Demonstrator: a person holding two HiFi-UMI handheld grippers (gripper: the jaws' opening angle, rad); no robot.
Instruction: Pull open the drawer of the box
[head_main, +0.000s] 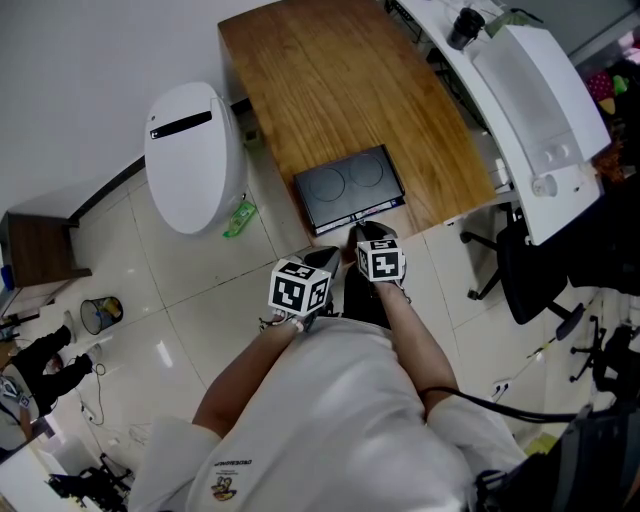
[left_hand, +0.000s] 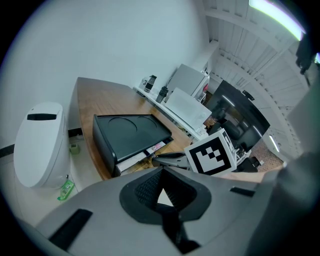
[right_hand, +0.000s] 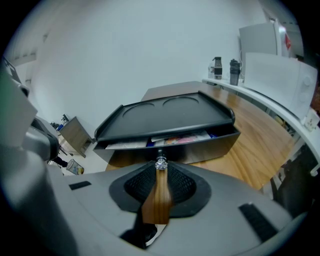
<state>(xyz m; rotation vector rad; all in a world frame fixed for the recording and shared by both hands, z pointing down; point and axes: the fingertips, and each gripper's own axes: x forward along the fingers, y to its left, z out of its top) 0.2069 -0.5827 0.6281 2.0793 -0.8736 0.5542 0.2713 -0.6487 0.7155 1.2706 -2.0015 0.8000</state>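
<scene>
In the lower middle of the head view, left gripper (head_main: 322, 260): is hanging over pale floor tile just left of its partner, jaws pressed together on nothing, with only floor showing behind them.
Right gripper (head_main: 366, 234): is reaching to the box's front, tips clamped on the knob (right_hand: 161, 163); in its own view, wood is showing through the slit behind the tips.
Drawer (right_hand: 200, 145): is standing partly open, its front out from under the lid, with a thin strip of papers showing in the gap.
Box (head_main: 350, 185): is sitting close to the near edge of the table (head_main: 340, 80), at the centre of the head view.
Open room: bare wood is stretching beyond the box to the frame's top and on its right; clear tile is lying between the person and the white rounded unit (head_main: 195, 155) at the upper left.
Edges: a long white unit (head_main: 540, 110) is bordering the table's right side, and an office chair (head_main: 520, 270) is crowding the right edge.
Hidden: the knob is not showing in the head view, and the drawer's depth cannot be made out.
</scene>
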